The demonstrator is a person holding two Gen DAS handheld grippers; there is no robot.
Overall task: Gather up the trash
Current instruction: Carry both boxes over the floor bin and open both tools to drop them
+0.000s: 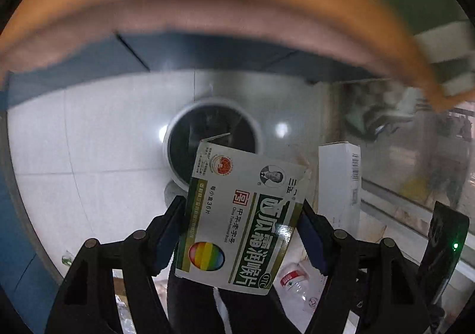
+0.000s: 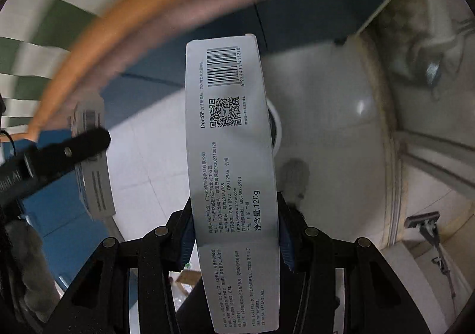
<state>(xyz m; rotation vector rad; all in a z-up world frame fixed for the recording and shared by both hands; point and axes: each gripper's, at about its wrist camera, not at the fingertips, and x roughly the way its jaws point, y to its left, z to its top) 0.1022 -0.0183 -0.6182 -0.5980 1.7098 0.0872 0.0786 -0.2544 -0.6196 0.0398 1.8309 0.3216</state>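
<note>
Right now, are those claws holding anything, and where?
Left gripper clamps a lozenge box across its middle; right gripper clamps a long toothpaste carton across its lower half.

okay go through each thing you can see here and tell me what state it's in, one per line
Left tool: shut on the lozenge box.
Lozenge box: held tilted, top flap open, above the bin.
Right tool: shut on the toothpaste box.
Toothpaste box: held lengthwise, closed at its far end.
Trash bin: standing on the tiled floor, mouth open, dark liner inside.
</note>
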